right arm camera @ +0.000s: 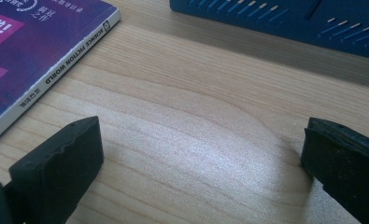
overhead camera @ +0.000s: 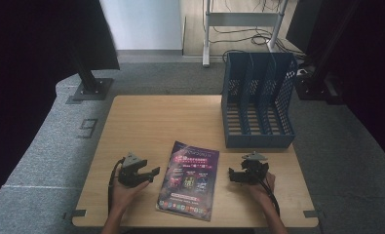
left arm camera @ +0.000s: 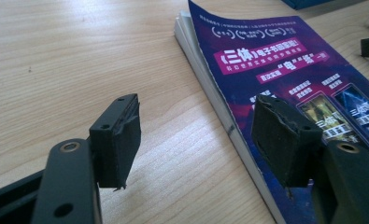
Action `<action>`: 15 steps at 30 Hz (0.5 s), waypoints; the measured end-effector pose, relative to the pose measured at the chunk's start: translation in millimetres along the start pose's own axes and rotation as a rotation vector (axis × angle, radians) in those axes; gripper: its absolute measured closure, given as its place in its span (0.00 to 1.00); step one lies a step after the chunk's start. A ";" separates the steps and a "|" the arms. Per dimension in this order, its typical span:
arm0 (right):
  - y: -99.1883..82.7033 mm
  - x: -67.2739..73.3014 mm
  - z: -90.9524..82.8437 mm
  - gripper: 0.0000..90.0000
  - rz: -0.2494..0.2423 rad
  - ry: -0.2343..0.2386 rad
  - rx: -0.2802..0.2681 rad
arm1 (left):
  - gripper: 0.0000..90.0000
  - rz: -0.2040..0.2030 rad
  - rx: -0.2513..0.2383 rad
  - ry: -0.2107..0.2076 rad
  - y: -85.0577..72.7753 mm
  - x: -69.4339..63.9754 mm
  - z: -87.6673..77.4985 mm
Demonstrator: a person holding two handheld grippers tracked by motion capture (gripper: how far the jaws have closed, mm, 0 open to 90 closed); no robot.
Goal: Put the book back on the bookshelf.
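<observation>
On pale wood-grain table (overhead camera: 146, 117): flat glossy purple magazine (overhead camera: 189, 178), slatted blue file rack (overhead camera: 258, 97).

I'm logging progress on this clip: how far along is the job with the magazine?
Nothing looks done yet: the magazine lies flat on the table, and the blue file rack holds nothing. In hand: the left gripper and right gripper sit open either side of it, touching nothing. Left: gripping it, lifting it and probably filing it.
</observation>
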State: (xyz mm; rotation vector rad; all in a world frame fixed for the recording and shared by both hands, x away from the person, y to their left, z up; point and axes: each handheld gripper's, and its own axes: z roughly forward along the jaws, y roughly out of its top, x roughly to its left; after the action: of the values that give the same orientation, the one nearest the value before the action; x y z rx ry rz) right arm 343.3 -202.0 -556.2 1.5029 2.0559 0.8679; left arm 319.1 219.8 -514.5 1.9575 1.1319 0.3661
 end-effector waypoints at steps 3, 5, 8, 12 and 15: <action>0.8 -0.4 -1.9 0.04 0.005 -0.003 0.008 | 0.37 -0.002 0.002 -0.003 -0.7 -0.5 0.2; 0.9 -0.9 -3.8 0.08 0.009 -0.008 0.009 | 0.37 0.002 0.002 -0.011 -0.6 -2.0 -0.4; 1.0 -0.2 -8.4 0.11 0.011 -0.004 -0.003 | 0.37 0.007 -0.004 -0.021 0.4 -5.4 -1.6; 2.4 1.3 -16.2 0.14 0.016 0.009 -0.052 | 0.37 0.013 0.001 -0.025 0.3 -7.4 0.9; 2.7 2.0 -18.4 0.15 0.017 0.013 -0.071 | 0.37 0.010 0.007 -0.025 -0.1 -6.4 2.9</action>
State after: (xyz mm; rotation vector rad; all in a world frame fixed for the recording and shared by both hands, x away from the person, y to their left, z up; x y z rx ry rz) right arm 332.1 -203.6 -541.4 1.4833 2.0029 0.9499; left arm 317.3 213.0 -515.5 1.9692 1.1099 0.3427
